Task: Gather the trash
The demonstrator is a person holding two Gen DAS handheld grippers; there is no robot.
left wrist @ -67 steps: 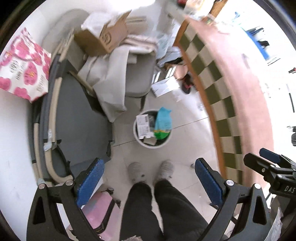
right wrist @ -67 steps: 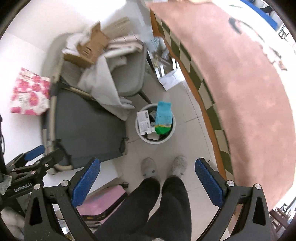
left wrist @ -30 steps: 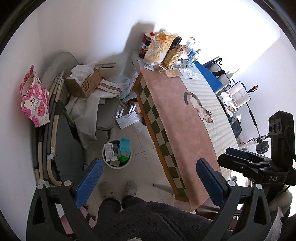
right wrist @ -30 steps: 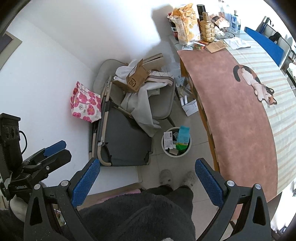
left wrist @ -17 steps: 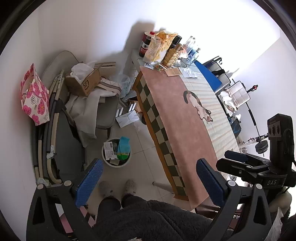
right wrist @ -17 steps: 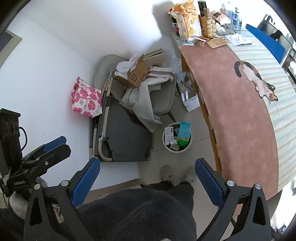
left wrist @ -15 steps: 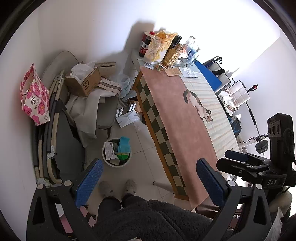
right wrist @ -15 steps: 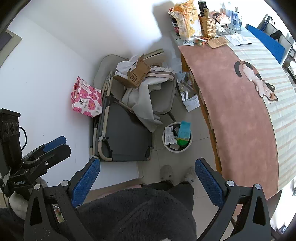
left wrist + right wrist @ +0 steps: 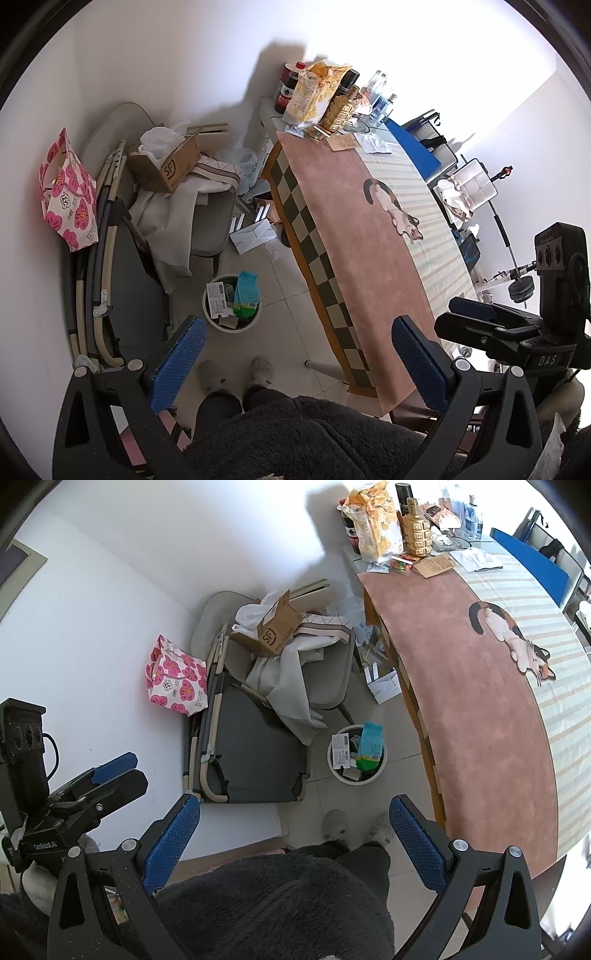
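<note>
A white waste bin (image 9: pixel 214 322) stands on the tiled floor beside the table, also seen in the right wrist view (image 9: pixel 337 771). It holds a teal and green packet (image 9: pixel 246 293) and a white carton (image 9: pixel 217 300). My left gripper (image 9: pixel 297 363) is open and empty, held high above the floor. My right gripper (image 9: pixel 295 843) is open and empty at the same height. Each gripper shows in the other's view, both blue-padded. Loose wrappers and a brown card (image 9: pixel 433 565) lie at the table's far end.
A long table with a pink cloth (image 9: pixel 354 236) runs right of the bin. A grey chair (image 9: pixel 207 225) piled with cloth and a cardboard box (image 9: pixel 166 168), a folded cot (image 9: pixel 251 753) and a pink flowered bag (image 9: pixel 68 203) stand left. Snack bag and bottles (image 9: pixel 317 96) sit at the far end.
Both grippers rose from just above the bin to a high overview of the room. In the last half second almost nothing moved. Both stayed open and empty.
</note>
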